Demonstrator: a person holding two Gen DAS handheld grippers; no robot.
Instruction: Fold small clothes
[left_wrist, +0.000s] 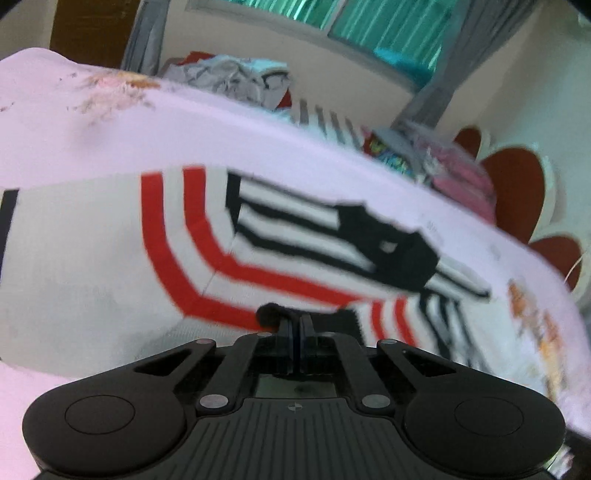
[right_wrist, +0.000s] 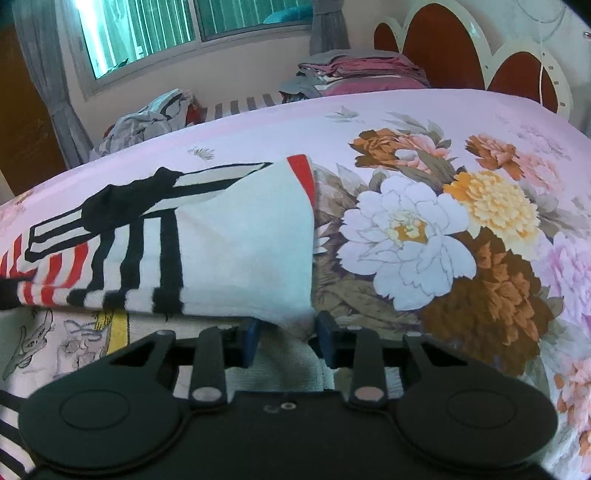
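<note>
A small white garment (left_wrist: 110, 251) with red and black stripes lies flat on the pink floral bedsheet (left_wrist: 184, 140). My left gripper (left_wrist: 295, 323) is shut, its fingers pressed together on the garment's near edge, where a bit of black trim (left_wrist: 269, 313) bunches at the tips. In the right wrist view the same garment (right_wrist: 240, 236) lies folded, and its white near corner (right_wrist: 291, 325) sits between the blue fingertips (right_wrist: 248, 338) of my right gripper (right_wrist: 286, 332). The jaws stand a little apart around that corner. Under it lies another cloth with cartoon prints (right_wrist: 66, 343).
A heap of crumpled grey clothes (right_wrist: 147, 118) lies at the far edge of the bed, under the window. Folded pink and grey clothes (right_wrist: 354, 70) are stacked by the red and cream headboard (right_wrist: 443, 48). The sheet's big flower print (right_wrist: 461, 221) spreads to the right.
</note>
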